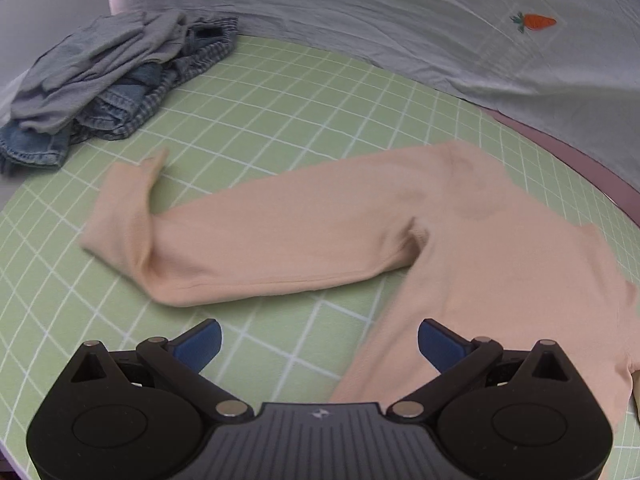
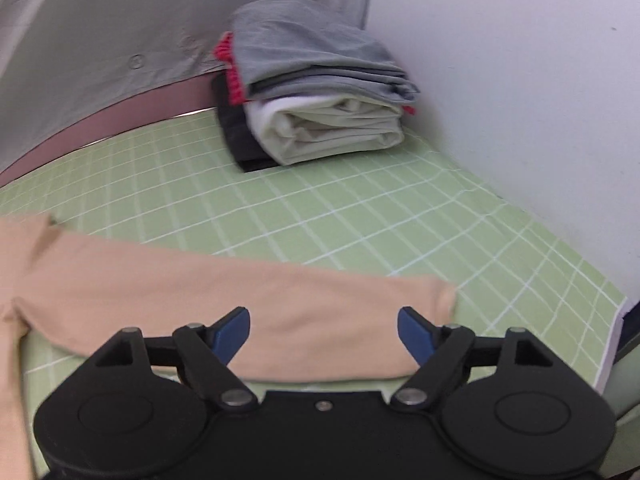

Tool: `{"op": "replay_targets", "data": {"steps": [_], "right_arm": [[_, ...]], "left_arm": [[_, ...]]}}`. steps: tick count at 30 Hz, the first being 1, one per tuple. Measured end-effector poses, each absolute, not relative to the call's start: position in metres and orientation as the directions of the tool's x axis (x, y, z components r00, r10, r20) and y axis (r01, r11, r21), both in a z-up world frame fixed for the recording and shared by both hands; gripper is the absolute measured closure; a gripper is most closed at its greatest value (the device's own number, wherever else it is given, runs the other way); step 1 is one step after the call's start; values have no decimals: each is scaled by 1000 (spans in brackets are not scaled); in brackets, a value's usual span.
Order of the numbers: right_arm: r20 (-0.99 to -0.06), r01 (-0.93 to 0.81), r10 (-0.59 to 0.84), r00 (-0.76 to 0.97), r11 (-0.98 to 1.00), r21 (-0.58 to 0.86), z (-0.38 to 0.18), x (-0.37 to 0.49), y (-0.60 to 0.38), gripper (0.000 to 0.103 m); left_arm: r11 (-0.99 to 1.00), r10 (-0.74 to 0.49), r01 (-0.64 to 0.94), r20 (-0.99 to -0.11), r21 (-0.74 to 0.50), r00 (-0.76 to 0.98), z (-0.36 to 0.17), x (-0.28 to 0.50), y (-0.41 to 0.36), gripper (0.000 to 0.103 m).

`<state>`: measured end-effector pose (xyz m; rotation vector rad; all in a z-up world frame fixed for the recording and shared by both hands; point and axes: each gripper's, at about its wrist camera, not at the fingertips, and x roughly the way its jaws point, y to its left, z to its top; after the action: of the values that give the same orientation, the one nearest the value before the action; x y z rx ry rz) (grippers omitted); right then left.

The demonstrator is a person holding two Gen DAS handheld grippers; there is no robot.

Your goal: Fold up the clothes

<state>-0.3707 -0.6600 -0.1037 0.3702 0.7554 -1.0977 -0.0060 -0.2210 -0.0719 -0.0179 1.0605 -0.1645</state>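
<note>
A peach long-sleeved top [image 1: 460, 240] lies flat on the green grid mat [image 1: 280, 112]. In the left wrist view its left sleeve [image 1: 240, 248] stretches out to the left, with the cuff end folded back. My left gripper [image 1: 320, 346] is open and empty, hovering just above the mat by the top's side edge. In the right wrist view the other sleeve [image 2: 240, 300] lies straight across the mat [image 2: 360, 216]. My right gripper [image 2: 324, 336] is open and empty, just over that sleeve near its cuff.
A heap of unfolded clothes, grey and denim [image 1: 112, 84], lies at the mat's far left. A stack of folded clothes [image 2: 320, 100] stands at the far right by a white wall. A pale sheet with a carrot print [image 1: 534, 22] hangs behind the mat.
</note>
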Motion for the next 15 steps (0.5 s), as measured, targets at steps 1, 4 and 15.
{"op": "replay_targets", "data": {"steps": [1, 4, 15], "right_arm": [[-719, 882, -637, 278, 465, -71, -104, -358, -646, 16], [-743, 831, -563, 362, 557, -17, -107, -324, -610, 13], [-801, 730, -374, 468, 675, 111, -128, -233, -493, 1]], "left_arm": [[990, -131, 109, -867, -89, 480, -72, -9, -209, 0], [996, -91, 59, -875, -71, 476, -74, -14, -175, 0], [998, -60, 54, -881, -39, 469, -72, 9, -97, 0]]}}
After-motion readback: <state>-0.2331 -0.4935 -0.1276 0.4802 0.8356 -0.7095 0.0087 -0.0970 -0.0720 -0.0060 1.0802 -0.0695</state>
